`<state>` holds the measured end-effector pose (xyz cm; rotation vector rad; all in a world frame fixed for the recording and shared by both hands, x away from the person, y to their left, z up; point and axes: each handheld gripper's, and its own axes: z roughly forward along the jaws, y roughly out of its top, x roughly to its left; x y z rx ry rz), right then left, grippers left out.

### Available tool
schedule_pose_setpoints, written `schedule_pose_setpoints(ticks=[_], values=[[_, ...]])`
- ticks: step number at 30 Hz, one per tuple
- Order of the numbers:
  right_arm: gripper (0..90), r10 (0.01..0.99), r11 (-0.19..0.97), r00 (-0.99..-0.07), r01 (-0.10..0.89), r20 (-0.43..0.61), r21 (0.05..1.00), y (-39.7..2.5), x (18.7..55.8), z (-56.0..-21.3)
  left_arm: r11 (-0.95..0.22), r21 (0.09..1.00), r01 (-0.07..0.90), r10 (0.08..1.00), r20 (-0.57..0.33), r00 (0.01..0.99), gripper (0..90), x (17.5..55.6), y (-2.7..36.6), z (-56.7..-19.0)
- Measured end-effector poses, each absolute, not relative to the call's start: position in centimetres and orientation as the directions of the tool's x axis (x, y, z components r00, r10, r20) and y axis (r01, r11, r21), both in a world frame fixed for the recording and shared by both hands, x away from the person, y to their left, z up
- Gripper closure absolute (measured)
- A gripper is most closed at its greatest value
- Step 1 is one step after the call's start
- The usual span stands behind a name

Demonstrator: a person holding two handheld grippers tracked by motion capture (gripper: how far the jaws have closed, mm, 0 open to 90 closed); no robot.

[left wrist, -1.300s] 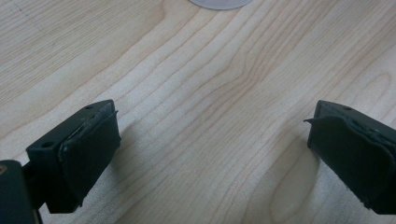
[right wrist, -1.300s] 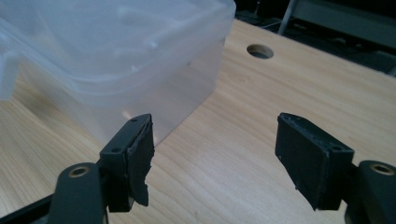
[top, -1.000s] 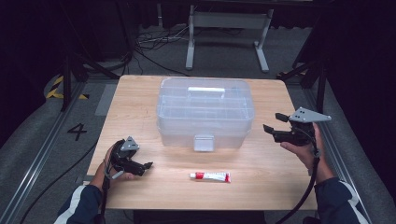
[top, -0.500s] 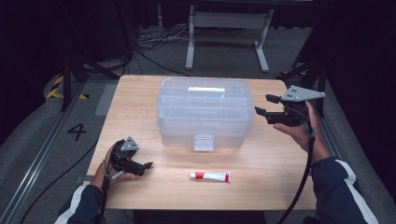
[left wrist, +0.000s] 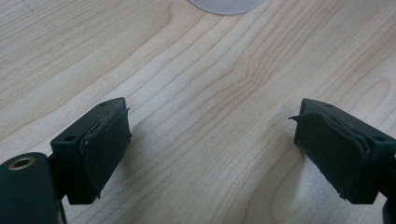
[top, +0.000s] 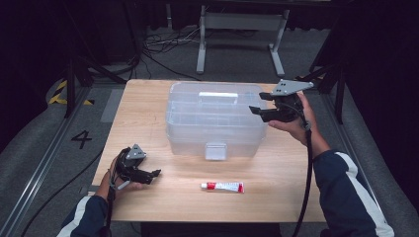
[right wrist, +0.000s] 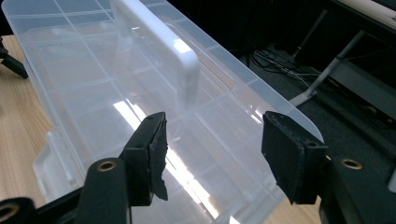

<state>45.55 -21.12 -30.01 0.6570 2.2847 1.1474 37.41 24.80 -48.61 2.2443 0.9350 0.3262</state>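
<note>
A clear plastic storage box (top: pixel 215 118) with a white handle (top: pixel 218 94) and a front latch (top: pixel 216 150) stands shut on the wooden table (top: pixel 148 98). My right gripper (top: pixel 257 112) hovers open over the box's right end, jaws pointing left; in the right gripper view the lid (right wrist: pixel 116 88) and handle (right wrist: pixel 161 44) lie just beyond its fingertips (right wrist: pixel 156 140). My left gripper (top: pixel 150 174) rests open near the table's front left; its pads (left wrist: pixel 105 140) frame bare wood. A red-and-white tube (top: pixel 222 186) lies in front of the box.
Dark floor with cables and a metal stand's legs (top: pixel 239 44) lies beyond the table's far edge. A floor mark "4" (top: pixel 81 139) and yellow-black tape (top: pixel 62 91) sit left of the table. The box's rounded corner (left wrist: pixel 226 4) shows at the top of the left gripper view.
My right gripper has risen and moved left and away from me, from beside the box's right end to above its lid. The left gripper has stayed put.
</note>
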Motion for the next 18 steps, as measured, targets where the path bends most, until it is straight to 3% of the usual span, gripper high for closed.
schedule_pose_setpoints(ticks=[10,18], values=[[39.9,0.572,0.563,-0.789,0.178,-0.224,0.807,-18.8,46.6,-29.6,-0.532,0.685,0.498,0.675,-0.012,0.737,16.4,37.7,23.8,-47.5],[48.5,0.539,0.615,-0.802,0.164,-0.259,0.771,-17.2,47.5,-29.4,-0.537,0.720,0.440,0.658,0.031,0.752,20.9,38.5,21.9,-45.1]])
